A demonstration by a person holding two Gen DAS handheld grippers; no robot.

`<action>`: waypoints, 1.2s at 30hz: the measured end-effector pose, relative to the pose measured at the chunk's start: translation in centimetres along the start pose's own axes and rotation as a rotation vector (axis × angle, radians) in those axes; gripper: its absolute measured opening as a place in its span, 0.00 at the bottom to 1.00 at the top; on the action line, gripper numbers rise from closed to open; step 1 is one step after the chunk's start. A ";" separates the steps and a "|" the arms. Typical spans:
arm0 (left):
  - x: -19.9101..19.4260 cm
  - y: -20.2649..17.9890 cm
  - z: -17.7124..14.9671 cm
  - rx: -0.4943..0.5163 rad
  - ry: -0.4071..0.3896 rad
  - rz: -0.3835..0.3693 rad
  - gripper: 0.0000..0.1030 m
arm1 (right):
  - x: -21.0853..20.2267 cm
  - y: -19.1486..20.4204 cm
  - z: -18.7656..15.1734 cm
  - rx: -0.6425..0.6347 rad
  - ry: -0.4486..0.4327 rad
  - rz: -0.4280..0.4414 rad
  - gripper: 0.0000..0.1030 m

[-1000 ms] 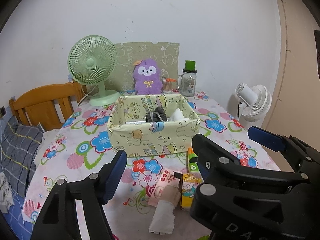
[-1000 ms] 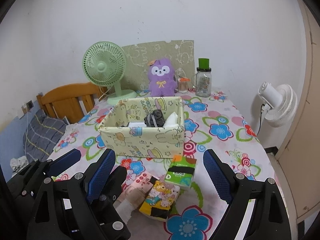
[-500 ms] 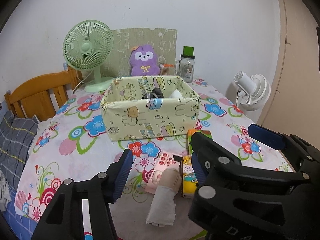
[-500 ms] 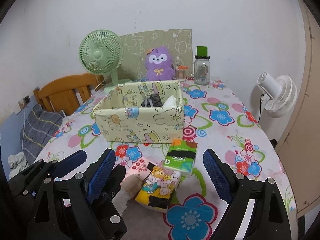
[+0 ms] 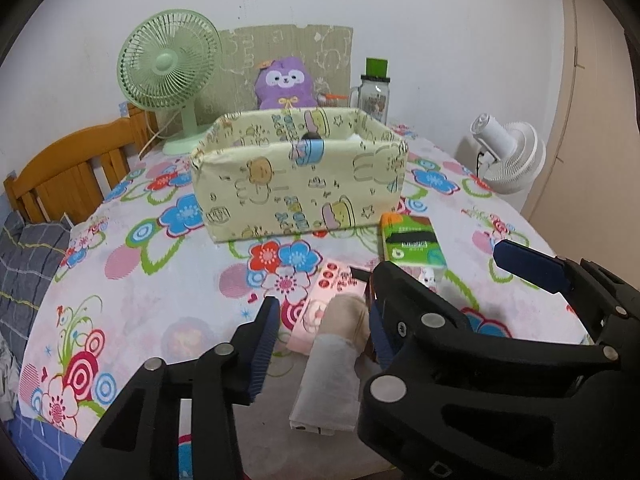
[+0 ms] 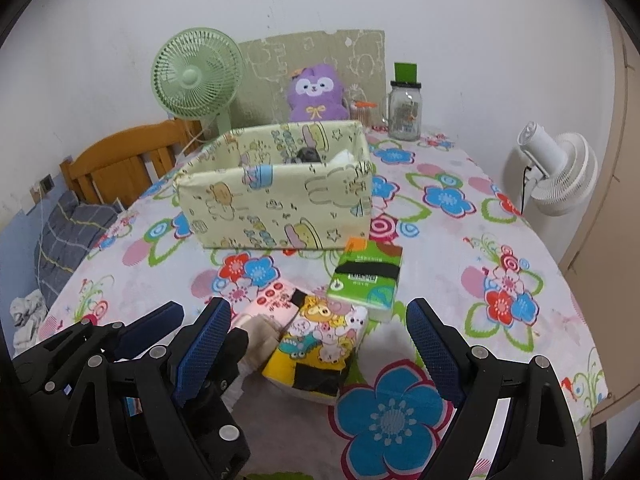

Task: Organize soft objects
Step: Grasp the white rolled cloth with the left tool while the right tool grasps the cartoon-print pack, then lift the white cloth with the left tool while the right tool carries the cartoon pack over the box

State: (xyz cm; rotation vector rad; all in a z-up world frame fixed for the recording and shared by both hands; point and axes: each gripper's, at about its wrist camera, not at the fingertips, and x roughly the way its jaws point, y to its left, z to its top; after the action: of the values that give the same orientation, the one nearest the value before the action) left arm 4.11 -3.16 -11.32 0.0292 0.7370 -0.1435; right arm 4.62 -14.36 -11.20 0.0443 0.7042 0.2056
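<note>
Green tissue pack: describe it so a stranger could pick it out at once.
Find the yellow cartoon box in the middle of the flowered table. Just in front of its right corner lies the green tissue pack. Only it is green, with a black band; the packs beside it are pink and yellow.

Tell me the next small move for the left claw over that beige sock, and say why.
Probably ease the left claw a little lower and finish closing on the beige sock. Its jaws have just been closing with the sock between them, but the pads do not seem to press it yet. The sock lies partly on the pink pack, so take only the sock, then carry it to the fabric box.
</note>
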 end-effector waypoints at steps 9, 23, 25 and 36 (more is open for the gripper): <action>1.5 0.5 -1.0 -0.017 0.051 -0.017 0.34 | 1.5 -0.3 -0.9 0.010 0.042 -0.009 0.89; 3.0 0.7 -1.8 -0.007 0.080 -0.027 0.17 | 4.3 -0.3 -1.5 0.023 0.111 -0.028 0.89; 3.2 1.0 -1.7 -0.019 0.081 -0.030 0.17 | 4.8 -0.3 -1.6 0.029 0.126 -0.029 0.83; 3.7 1.2 -1.5 -0.024 0.093 -0.032 0.17 | 6.1 -0.6 -1.7 0.085 0.181 0.015 0.56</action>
State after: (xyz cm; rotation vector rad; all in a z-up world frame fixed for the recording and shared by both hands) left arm 5.93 -2.29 -14.94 0.0008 0.8321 -0.1649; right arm 8.15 -13.75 -16.41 0.1129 0.8935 0.1956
